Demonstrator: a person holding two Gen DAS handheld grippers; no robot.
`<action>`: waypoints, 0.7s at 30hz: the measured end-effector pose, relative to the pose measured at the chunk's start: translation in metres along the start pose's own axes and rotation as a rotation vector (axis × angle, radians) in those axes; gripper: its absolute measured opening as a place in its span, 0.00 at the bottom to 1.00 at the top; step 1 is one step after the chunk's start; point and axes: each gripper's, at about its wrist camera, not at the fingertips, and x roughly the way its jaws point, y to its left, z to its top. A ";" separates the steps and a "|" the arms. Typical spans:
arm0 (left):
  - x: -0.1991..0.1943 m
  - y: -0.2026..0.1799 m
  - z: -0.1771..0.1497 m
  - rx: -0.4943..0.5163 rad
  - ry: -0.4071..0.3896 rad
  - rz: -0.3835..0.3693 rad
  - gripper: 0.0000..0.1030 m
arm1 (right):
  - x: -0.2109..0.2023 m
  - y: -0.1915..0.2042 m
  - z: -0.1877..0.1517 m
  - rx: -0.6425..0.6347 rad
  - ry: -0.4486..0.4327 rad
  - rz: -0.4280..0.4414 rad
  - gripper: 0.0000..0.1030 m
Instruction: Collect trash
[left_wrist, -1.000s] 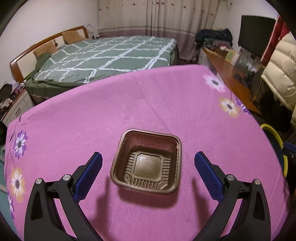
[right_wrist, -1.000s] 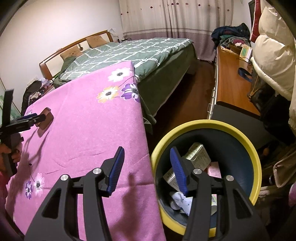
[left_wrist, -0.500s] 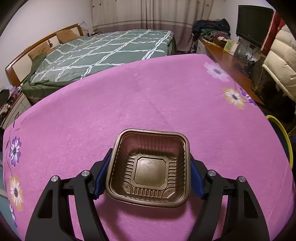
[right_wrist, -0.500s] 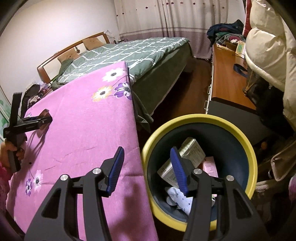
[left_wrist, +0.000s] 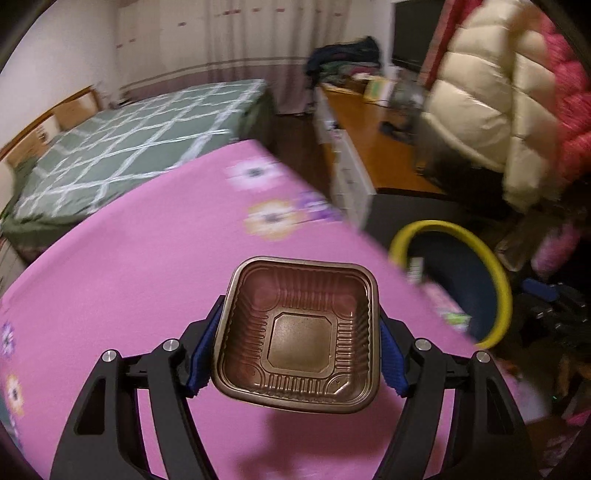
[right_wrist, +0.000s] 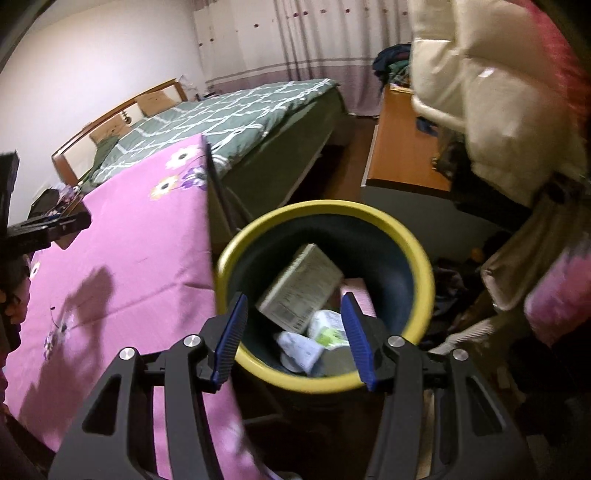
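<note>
One thin brown plastic tray (left_wrist: 299, 334) is pinched at two opposite sides by the left gripper (left_wrist: 297, 347), above the pink tabletop (left_wrist: 147, 258); it looks light and easily crushed. Right gripper (right_wrist: 291, 338) jaws gape empty over the yellow-rimmed bin (right_wrist: 424, 266).

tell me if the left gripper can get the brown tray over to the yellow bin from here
Probably yes. The left gripper is shut on the brown tray, and only bare pink tablecloth lies between it and the open yellow bin beside the table edge.
</note>
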 end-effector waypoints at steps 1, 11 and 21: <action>0.003 -0.013 0.004 0.012 0.003 -0.021 0.69 | -0.004 -0.004 -0.002 0.002 -0.006 -0.011 0.52; 0.059 -0.145 0.034 0.146 0.074 -0.146 0.69 | -0.037 -0.051 -0.021 0.069 -0.056 -0.059 0.53; 0.103 -0.192 0.038 0.158 0.125 -0.137 0.85 | -0.048 -0.063 -0.025 0.081 -0.072 -0.080 0.56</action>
